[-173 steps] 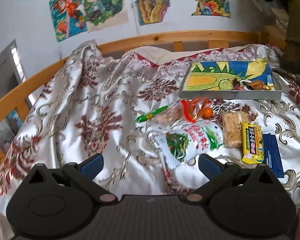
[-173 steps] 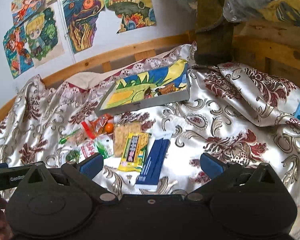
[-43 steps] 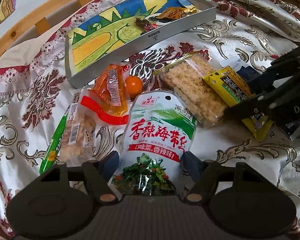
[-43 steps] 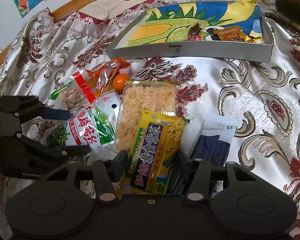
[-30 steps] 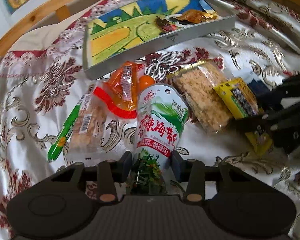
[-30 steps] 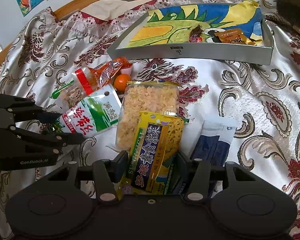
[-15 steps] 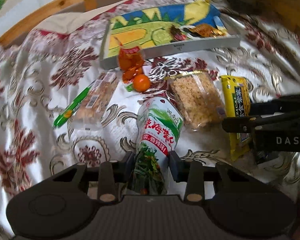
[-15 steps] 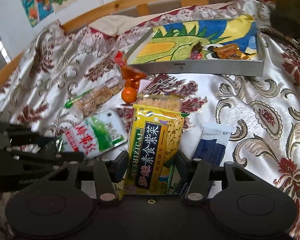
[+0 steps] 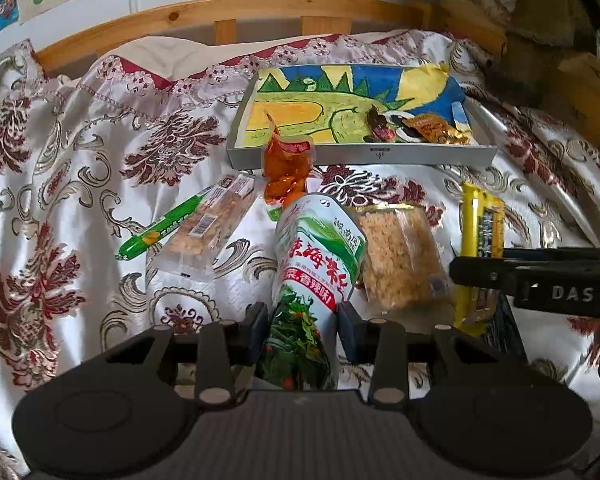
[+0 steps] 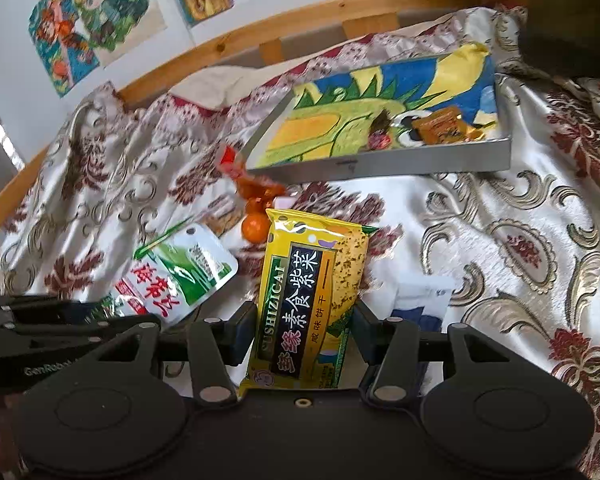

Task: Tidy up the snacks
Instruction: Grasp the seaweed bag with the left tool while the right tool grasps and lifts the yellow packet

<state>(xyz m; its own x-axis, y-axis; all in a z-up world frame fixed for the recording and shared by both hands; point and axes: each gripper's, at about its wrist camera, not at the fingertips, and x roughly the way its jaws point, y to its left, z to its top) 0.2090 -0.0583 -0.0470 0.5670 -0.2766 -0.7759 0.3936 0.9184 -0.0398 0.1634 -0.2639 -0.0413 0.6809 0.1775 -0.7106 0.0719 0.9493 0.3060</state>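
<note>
Green-and-white seaweed pouch (image 9: 318, 264), clamped at its lower end between the jaws of the left gripper (image 9: 302, 330), its top standing out beyond the pads; yellow biscuit packet (image 10: 308, 304) clamped likewise at mid-length in the jaws of the right gripper (image 10: 304, 336). Both packs appear raised off the bedspread (image 9: 100, 184). Beyond both sets of jaws lies the grey tray (image 9: 364, 156), lined with a dinosaur drawing and already holding a few small wrapped sweets (image 9: 436, 128). The step in hand is judged to be the carry to that tray: keep each pinch firm (the foil is slick and the pouch buckles), clear the near wall before lowering, and hold the two grippers apart so the packs do not collide. The left view alone shows the rice cracker pack (image 9: 396, 256) just right of its jaws, and the green sausage stick (image 9: 160, 228) with a clear-wrapped bar (image 9: 212, 220) to their left. The right view alone shows the small orange fruit (image 10: 254, 222) beyond its jaws and the dark blue packet (image 10: 418, 300) just to their right.
</note>
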